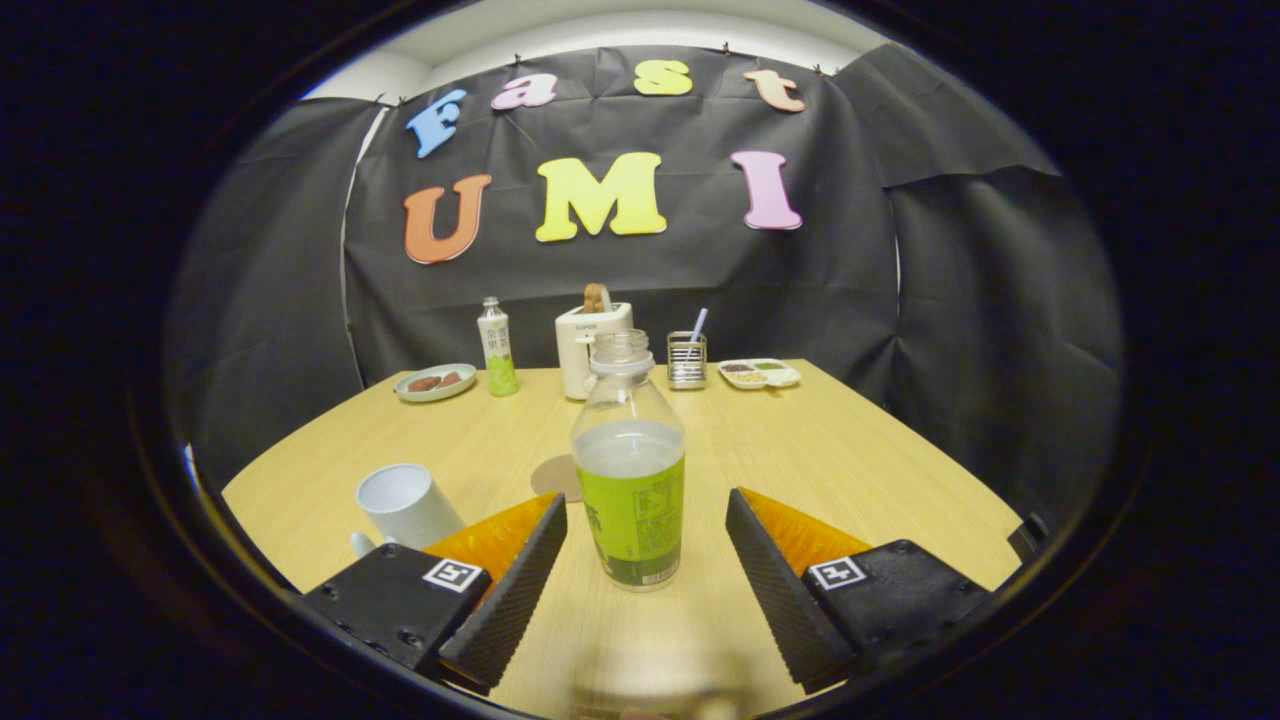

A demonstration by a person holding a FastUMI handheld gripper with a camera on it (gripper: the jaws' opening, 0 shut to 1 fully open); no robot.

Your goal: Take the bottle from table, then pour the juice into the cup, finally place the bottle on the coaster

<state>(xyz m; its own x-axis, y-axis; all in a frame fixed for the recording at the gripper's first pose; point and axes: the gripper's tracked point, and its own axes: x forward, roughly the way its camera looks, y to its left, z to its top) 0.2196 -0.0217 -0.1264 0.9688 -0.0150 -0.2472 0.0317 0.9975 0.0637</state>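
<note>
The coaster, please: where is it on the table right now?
In the gripper view, the coaster lies flat on the table just behind the open bottle, between it and the white cup; the open gripper flanks the bottle.

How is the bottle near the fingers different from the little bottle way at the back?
The near bottle stands between the open fingers, untouched; the far bottle stands beyond them, between the plate and the toaster. The near bottle has no cap; the far bottle is capped. The near bottle is clear above its label, showing the juice level; the far bottle looks whitish above its green bottom part. Both stand upright on the table and carry green.
</note>
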